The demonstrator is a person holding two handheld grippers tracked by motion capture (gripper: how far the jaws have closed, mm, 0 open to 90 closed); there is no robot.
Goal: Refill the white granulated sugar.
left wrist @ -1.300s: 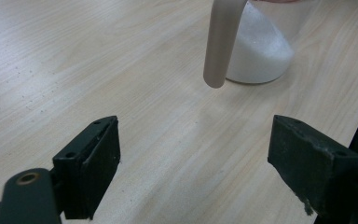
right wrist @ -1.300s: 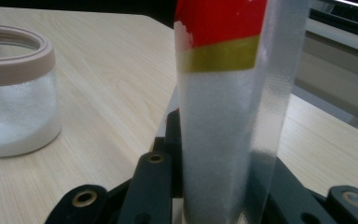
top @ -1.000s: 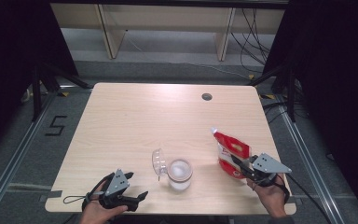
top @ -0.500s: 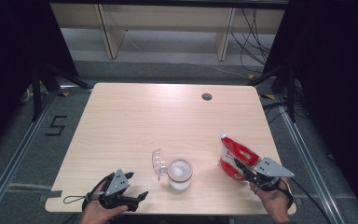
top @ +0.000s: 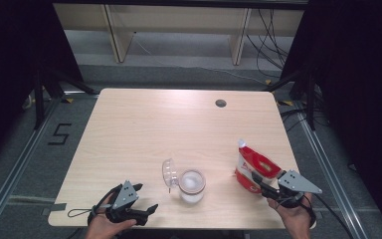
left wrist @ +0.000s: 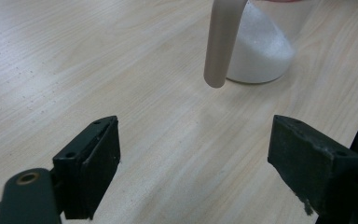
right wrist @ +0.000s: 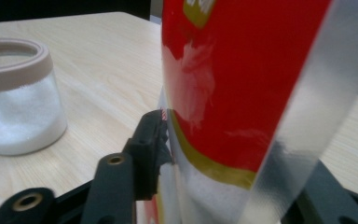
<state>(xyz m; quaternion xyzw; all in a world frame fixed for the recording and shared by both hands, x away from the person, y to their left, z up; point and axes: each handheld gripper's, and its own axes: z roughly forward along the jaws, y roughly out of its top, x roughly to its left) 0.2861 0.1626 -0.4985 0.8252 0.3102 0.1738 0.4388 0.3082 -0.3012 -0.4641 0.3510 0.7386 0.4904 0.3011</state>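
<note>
One jar (top: pixel 191 185), lid open, stands left of pouch (top: pixel 252 168).

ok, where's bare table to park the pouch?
Free: the far half of the table up to the dark grommet hole, and the left side beyond the jar. Crowded: near edge, with left tool, jar, open lid, red pouch, right tool.
</note>
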